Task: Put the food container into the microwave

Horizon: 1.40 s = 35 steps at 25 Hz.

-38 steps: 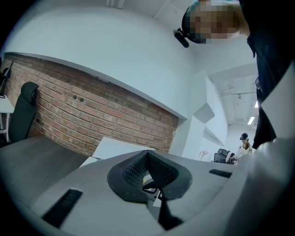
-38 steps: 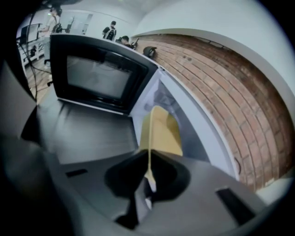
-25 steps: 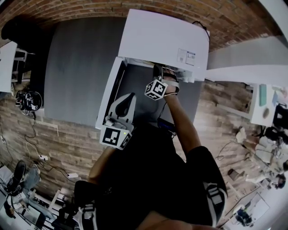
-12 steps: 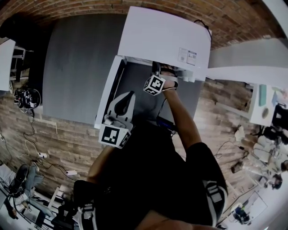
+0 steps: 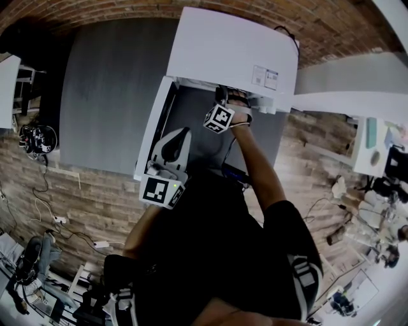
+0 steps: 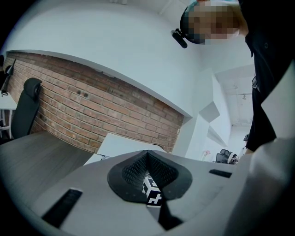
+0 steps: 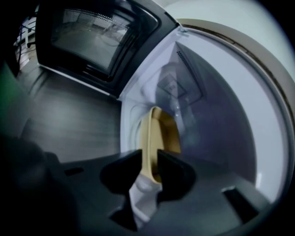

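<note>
The room is evenly and coolly lit from above in the head view, the white microwave top [image 5: 229, 51] bright almost to washing out, the person's dark clothing [image 5: 217, 248] swallowing detail, and the brick wall [image 5: 127, 9] bowing hard at the rim. The left gripper view is flooded with pale ceiling light up top, its corners falling to black. The right gripper view is dimmer: the microwave cavity [image 7: 216, 106] glows bluish white, the door glass [image 7: 92, 37] carries reflections, and the yellow container [image 7: 154, 138] blurs close up.
</note>
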Motion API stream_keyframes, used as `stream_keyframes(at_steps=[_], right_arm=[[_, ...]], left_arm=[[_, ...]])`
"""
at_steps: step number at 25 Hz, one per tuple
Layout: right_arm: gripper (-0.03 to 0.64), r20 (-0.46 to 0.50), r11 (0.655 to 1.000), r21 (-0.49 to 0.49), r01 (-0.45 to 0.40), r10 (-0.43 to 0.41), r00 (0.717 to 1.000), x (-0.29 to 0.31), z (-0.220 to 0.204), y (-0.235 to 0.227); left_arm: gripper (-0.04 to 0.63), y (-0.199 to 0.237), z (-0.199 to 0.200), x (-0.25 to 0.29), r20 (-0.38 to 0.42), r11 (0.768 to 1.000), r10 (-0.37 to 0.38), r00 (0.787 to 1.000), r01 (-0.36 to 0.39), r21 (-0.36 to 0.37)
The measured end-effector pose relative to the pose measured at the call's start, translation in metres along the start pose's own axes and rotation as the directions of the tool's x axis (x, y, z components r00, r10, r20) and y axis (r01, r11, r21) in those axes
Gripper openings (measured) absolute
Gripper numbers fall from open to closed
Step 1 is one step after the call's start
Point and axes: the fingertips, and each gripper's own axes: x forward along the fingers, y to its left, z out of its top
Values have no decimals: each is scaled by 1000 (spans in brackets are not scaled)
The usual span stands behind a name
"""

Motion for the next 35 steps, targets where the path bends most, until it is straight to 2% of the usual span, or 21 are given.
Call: stream_keyframes(at_steps=[12, 15, 18, 22, 27, 35], right_arm=[[121, 43, 995, 89, 50, -54, 998, -43, 0, -9], [120, 64, 985, 167, 47, -58, 996, -60, -2, -12], [98, 86, 957, 290, 27, -54, 995, -80, -7, -16], [63, 129, 885, 466, -5, -62, 990, -110, -14, -25], [45, 182, 766, 641, -48, -90, 979, -146, -24, -32], [37, 264, 572, 811, -123, -169, 950, -211, -38, -37]], left_arm=[[34, -11, 2, -11, 19, 999, -29, 999, 29, 21], [34, -16, 4, -15, 27, 999, -35, 999, 35, 16], [34, -23, 6, -20, 37, 999, -44, 998, 44, 20], [34, -32, 8, -29, 47, 998, -54, 997, 53, 29], [34, -45, 8, -38, 53, 997, -63, 997, 61, 44], [34, -70, 5, -50, 53, 995, -77, 996, 74, 63]])
